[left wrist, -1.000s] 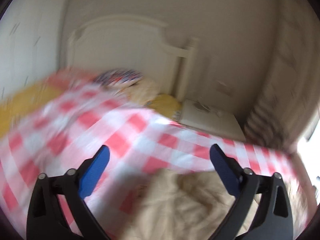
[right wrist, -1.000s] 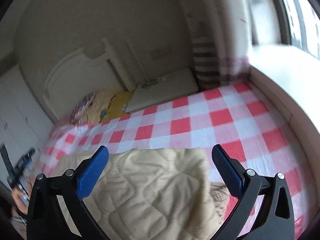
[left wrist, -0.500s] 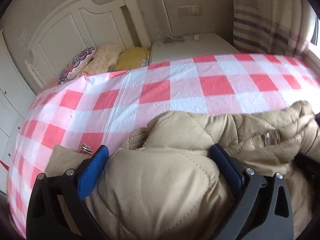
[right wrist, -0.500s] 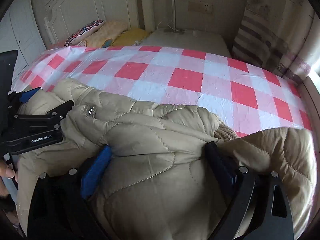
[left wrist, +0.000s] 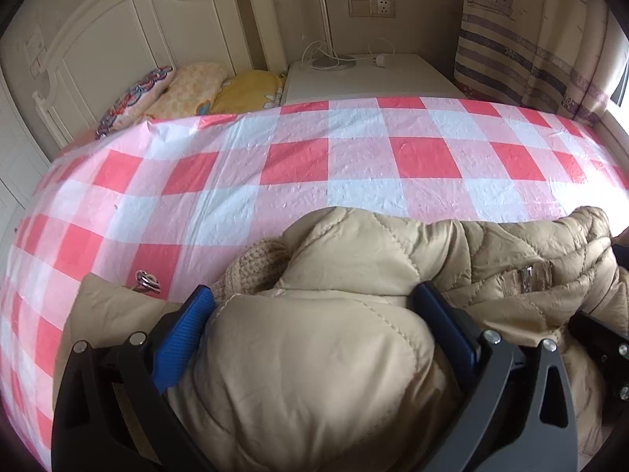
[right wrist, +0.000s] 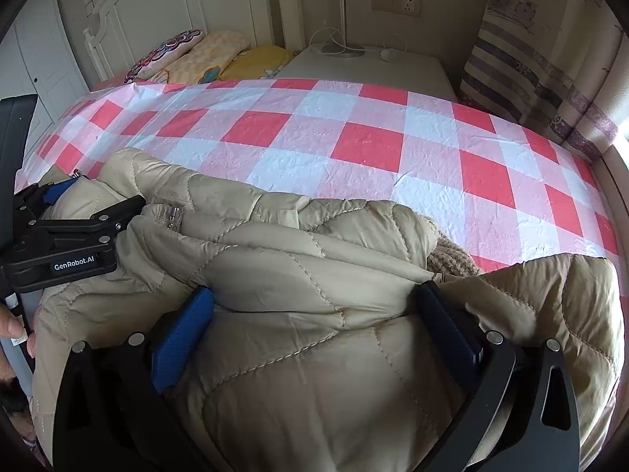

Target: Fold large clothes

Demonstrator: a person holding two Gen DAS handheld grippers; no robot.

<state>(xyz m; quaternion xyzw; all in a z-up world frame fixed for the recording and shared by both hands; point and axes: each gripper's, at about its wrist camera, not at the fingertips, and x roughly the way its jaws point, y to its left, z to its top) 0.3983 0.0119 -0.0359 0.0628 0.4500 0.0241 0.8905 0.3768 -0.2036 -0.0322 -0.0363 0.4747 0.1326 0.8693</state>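
A beige quilted jacket (left wrist: 354,244) lies crumpled on the near part of a bed with a red-and-white checked sheet (left wrist: 354,165). A knitted beige cuff (left wrist: 255,263) pokes out of its folds, and a metal ring (left wrist: 147,279) shows at its left edge. My left gripper (left wrist: 314,295) is open, with a puffed bulge of the jacket between its wide-spread blue pads. In the right wrist view the jacket (right wrist: 295,236) also bulges between the spread fingers of my open right gripper (right wrist: 314,293). The left gripper (right wrist: 94,196) sits at the jacket's left end.
Pillows (left wrist: 188,86) lean against a white headboard (left wrist: 118,39) at the far left. A white nightstand (left wrist: 373,78) with a lamp base and cables stands behind the bed. A striped curtain (left wrist: 530,39) hangs at the right. A person's hand (right wrist: 15,326) shows at the left edge.
Over the last second both grippers swung down onto the jacket, from views across the bed. Since half a second ago they have barely shifted, and the jaws stay wide.
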